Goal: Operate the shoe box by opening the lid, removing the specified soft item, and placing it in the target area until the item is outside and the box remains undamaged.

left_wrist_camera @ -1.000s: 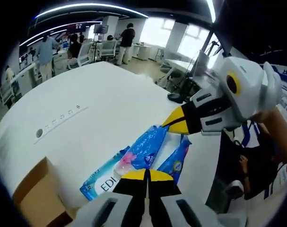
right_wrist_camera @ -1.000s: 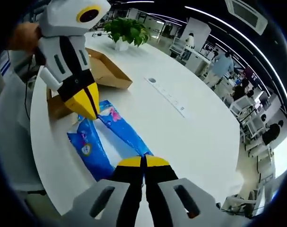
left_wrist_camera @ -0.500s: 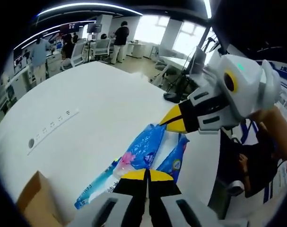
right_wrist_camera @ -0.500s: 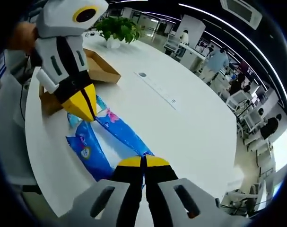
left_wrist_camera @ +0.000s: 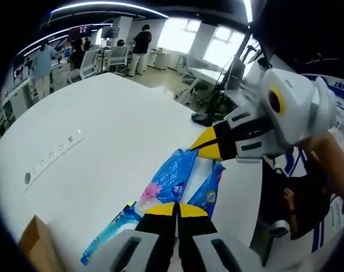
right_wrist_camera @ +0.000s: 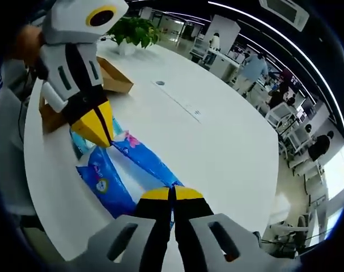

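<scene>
A soft blue plastic pack point(left_wrist_camera: 176, 177) with white print and a pink flower stretches between both grippers over the white table point(left_wrist_camera: 103, 124). My left gripper point(left_wrist_camera: 174, 209) is shut on its near end. The right gripper point(left_wrist_camera: 204, 144) comes in from the right and pinches the far end. In the right gripper view my right gripper point(right_wrist_camera: 172, 194) is shut on the blue pack point(right_wrist_camera: 106, 184), and the left gripper point(right_wrist_camera: 101, 135) grips the other end. The brown cardboard shoe box point(right_wrist_camera: 114, 79) sits behind the left gripper, and a corner of the box point(left_wrist_camera: 31, 249) shows at lower left.
A potted plant point(right_wrist_camera: 132, 31) stands beyond the box. A socket strip point(left_wrist_camera: 51, 157) is set into the table top. The table edge point(right_wrist_camera: 52, 187) runs close beside the pack. A person's hand point(left_wrist_camera: 333, 164) holds the right gripper. People, desks and chairs point(left_wrist_camera: 112, 54) fill the background.
Both grippers have carried the blue pack away from the box, which now shows smaller and further off in both views. Both jaws stay shut on the pack.
</scene>
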The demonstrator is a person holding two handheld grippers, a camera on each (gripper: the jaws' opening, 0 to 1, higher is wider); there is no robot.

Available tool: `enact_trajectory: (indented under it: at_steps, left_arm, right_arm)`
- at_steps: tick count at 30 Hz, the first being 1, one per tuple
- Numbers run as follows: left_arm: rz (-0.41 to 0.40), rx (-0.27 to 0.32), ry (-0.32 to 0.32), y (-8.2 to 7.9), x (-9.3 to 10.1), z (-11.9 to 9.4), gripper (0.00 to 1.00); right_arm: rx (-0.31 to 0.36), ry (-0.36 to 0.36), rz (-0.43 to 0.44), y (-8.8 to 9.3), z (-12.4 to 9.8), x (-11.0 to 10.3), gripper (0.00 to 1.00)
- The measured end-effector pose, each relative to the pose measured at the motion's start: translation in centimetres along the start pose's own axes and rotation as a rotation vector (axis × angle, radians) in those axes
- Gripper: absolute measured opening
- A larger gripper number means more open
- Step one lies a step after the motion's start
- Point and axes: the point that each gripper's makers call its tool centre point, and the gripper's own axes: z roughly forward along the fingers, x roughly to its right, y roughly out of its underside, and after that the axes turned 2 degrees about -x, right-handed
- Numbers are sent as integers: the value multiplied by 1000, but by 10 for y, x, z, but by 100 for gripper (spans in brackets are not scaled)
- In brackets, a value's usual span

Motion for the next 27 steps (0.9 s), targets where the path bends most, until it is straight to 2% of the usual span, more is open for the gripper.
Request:
enact_trajectory:
  at_steps: [9,16,27]
  left_arm:
    - [4,-9,24,-5,4,20,0]
    - [16,-25,31,-2,4,35,0]
    - [24,-74,30,15,-3,62,0]
  right_arm:
    - [-16,17,8,15,4,11,0]
    - [-33,30,-1,28,13,16,0]
    - [-53,17,-4,45,31,10,0]
